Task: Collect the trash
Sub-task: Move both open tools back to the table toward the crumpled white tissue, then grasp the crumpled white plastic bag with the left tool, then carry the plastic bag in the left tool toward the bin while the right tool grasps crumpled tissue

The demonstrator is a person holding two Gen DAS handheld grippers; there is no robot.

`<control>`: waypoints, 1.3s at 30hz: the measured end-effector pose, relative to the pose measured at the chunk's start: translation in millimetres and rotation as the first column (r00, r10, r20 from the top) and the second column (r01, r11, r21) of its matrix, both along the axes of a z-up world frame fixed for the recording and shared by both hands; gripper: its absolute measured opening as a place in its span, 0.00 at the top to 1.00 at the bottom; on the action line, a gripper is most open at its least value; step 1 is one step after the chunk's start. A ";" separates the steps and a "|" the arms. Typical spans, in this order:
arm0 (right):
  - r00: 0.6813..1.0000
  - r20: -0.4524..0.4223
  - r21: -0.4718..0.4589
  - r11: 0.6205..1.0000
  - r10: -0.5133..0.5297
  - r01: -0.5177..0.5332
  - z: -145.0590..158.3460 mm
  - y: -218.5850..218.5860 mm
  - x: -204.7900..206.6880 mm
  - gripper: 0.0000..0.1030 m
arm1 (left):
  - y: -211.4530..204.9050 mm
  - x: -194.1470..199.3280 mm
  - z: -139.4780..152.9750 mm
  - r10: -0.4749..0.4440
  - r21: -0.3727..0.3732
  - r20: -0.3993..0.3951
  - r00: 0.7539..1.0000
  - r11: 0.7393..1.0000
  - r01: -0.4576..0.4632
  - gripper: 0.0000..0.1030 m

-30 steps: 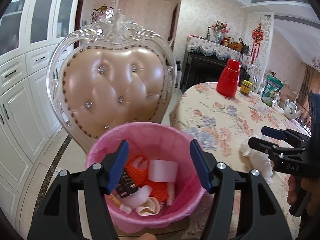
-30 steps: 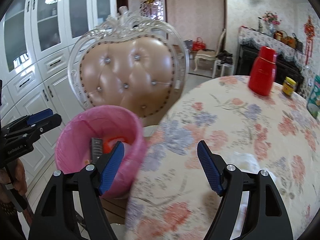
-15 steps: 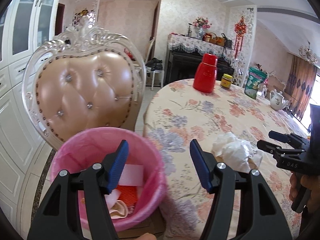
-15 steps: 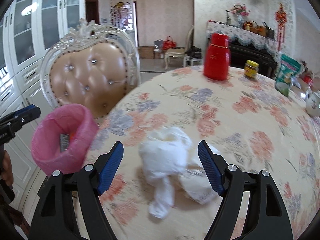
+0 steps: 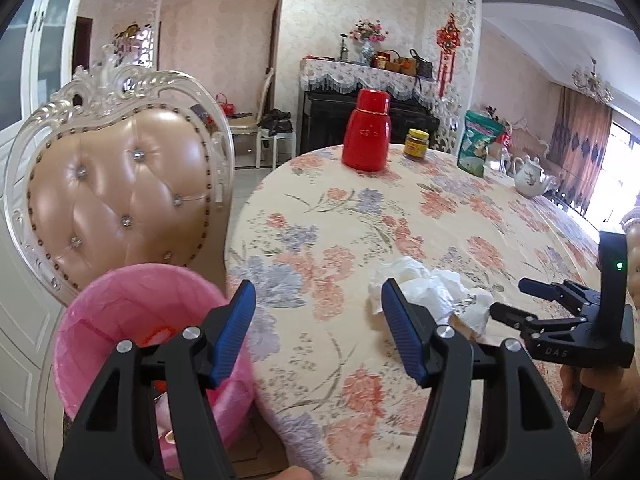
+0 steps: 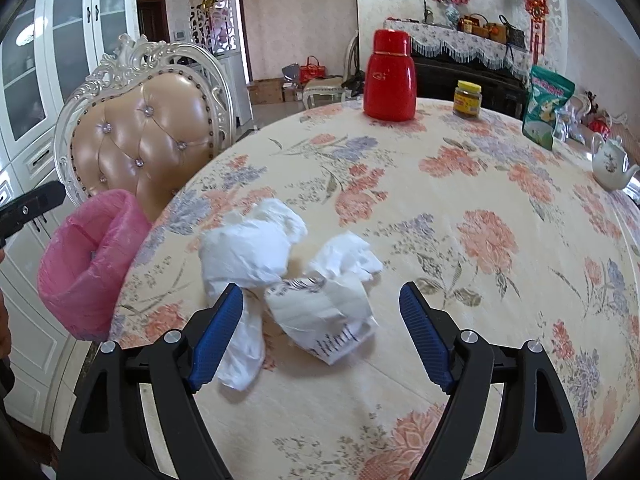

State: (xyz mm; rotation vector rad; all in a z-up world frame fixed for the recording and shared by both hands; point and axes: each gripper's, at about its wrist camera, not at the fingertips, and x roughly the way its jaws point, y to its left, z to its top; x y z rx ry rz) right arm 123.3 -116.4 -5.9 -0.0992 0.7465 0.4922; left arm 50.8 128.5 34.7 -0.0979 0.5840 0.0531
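Note:
Crumpled white tissues and a crumpled printed paper lie near the table's left edge; the tissues also show in the left wrist view. A pink-lined trash bin stands beside the table, with some trash inside it. My right gripper is open and empty, just short of the paper. My left gripper is open and empty over the table edge, between bin and tissues. The right gripper also shows at the right of the left wrist view.
A floral-clothed round table carries a red thermos, a yellow-lidded jar, a green bag and a white teapot at its far side. A padded ornate chair stands behind the bin. White cabinets are on the left.
Both grippers have swung right, from over the bin toward the table. The tissues and paper now lie between the right gripper's fingers. Both stay open.

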 end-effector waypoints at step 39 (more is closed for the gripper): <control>0.998 -0.045 0.007 0.999 -0.034 0.035 -4.6 -22.1 50.4 0.22 | -71.8 111.9 -103.1 -0.185 -0.220 -0.226 0.957 0.966 0.135 0.58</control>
